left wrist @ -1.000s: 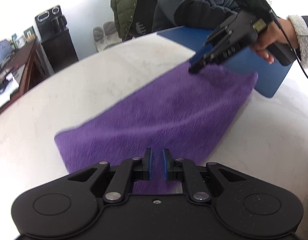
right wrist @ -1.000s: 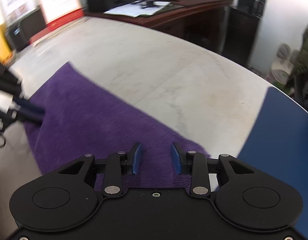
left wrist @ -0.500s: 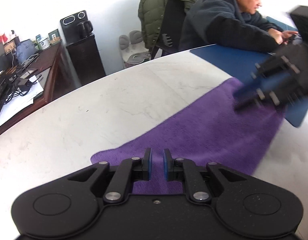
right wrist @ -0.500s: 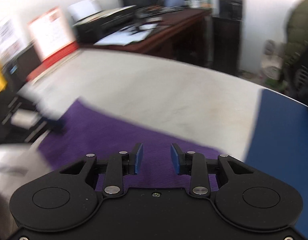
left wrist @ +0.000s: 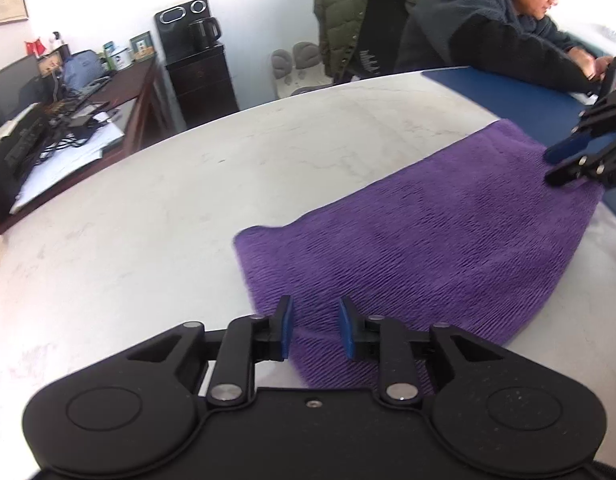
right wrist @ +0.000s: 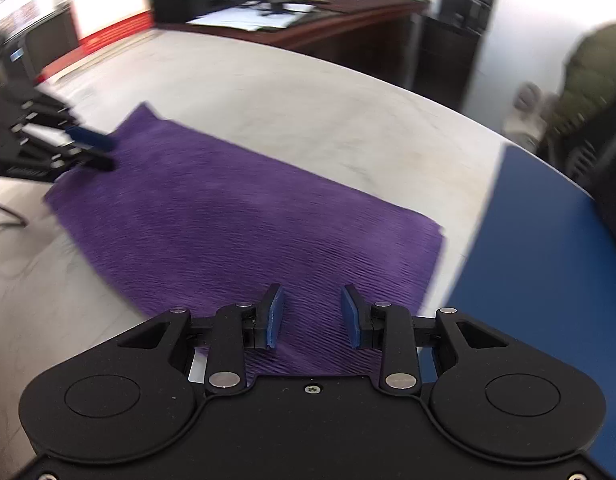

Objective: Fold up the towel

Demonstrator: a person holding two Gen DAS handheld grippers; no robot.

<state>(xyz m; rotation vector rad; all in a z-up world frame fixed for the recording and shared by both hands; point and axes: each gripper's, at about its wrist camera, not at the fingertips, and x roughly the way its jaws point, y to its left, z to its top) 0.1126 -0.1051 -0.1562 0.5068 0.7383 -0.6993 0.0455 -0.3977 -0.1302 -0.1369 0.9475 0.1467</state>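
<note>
A purple towel (left wrist: 428, 232) lies flat on the white marble table (left wrist: 188, 200), long side running from near left to far right. My left gripper (left wrist: 315, 330) is open over the towel's near end, with nothing held between its blue pads. In the left wrist view my right gripper (left wrist: 554, 164) hovers at the towel's far right end. From the right wrist view, the towel (right wrist: 248, 232) spreads ahead and my right gripper (right wrist: 312, 316) stands open above its near edge. The left gripper (right wrist: 98, 152) shows blurred at the towel's far left corner.
A blue mat (left wrist: 508, 92) lies on the table beside the towel's right end, also seen as the blue mat (right wrist: 548, 260). A seated person (left wrist: 488, 20) works at its far side. A cluttered wooden desk (left wrist: 88, 108) and a dark cabinet (left wrist: 200, 80) stand beyond the table.
My left gripper's fingers have spread apart from nearly shut. The towel now lies settled flat, and both grippers have drawn back toward its two ends.
</note>
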